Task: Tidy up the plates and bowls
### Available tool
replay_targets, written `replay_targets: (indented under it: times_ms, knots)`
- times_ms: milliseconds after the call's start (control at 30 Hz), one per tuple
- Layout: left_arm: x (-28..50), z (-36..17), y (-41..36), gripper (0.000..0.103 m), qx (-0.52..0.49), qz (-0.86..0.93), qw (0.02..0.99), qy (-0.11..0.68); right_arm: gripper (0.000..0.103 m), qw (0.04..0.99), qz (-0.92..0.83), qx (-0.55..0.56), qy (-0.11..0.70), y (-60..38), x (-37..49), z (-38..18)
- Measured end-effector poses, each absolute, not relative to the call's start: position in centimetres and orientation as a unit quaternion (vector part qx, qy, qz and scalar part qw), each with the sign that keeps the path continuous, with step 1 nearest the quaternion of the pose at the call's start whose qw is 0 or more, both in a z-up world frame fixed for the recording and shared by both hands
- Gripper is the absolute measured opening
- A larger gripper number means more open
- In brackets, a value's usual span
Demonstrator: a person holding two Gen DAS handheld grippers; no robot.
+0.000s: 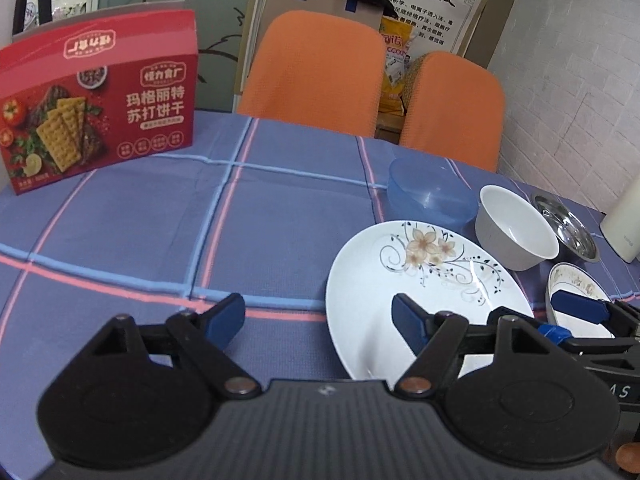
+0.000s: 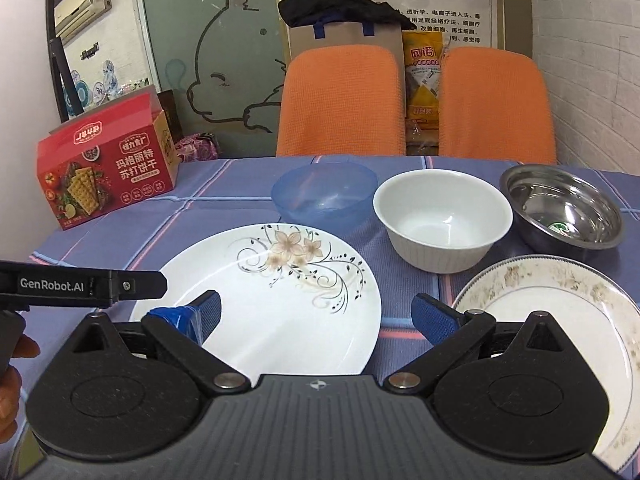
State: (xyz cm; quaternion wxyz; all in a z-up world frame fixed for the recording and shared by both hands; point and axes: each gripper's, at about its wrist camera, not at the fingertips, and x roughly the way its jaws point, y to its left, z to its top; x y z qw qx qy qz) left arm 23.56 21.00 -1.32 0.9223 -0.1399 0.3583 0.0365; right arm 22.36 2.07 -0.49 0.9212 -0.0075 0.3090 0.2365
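Plates and bowls stand together on a table with a blue checked tablecloth [image 2: 224, 184], toward its right part, and I go from left to right. At the far left stands a red cracker box [image 2: 108, 172], upright, well apart from the dishes. Next is the flowered plate [image 2: 280, 300], white with a flower drawing; its near edge is hidden behind the body of each gripper. Behind it, near its far rim, is the blue plastic bowl [image 2: 324, 196], then the white bowl [image 2: 442, 220] just beside it, then the steel bowl [image 2: 560, 212]; something small and green lies or reflects inside the steel bowl, I cannot tell which. In front of the steel bowl is a second plate with a worn gold pattern [image 2: 560, 320], cut off by the right border of the picture. The left gripper [image 1: 320, 320] has its jaws wide apart; its right finger is above the flowered plate, its left finger above the cloth, and it holds nothing. The right gripper [image 2: 316, 318] is also wide apart and empty: its left finger is over the flowered plate, its right finger over the gap between the two plates. Whether the fingers touch the plate is hard to see. Behind the table are two orange chairs [image 2: 340, 100]
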Motion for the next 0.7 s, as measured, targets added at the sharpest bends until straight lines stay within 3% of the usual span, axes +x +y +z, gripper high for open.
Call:
replay_targets:
  times_ms: [300, 700]
  knots:
    - [26.6, -3.4, 20.2, 0.074, -0.126, 0.014, 0.914, 0.384, 0.089, 0.902, 0.250, -0.024, 0.350, 3.5, 24.7, -3.1]
    - [26.7, -4.0, 18.8, 0.072, -0.069, 0.016, 0.923, 0.378, 0.090, 0.904, 0.263, -0.055, 0.333, 3.8, 22.0, -3.6]
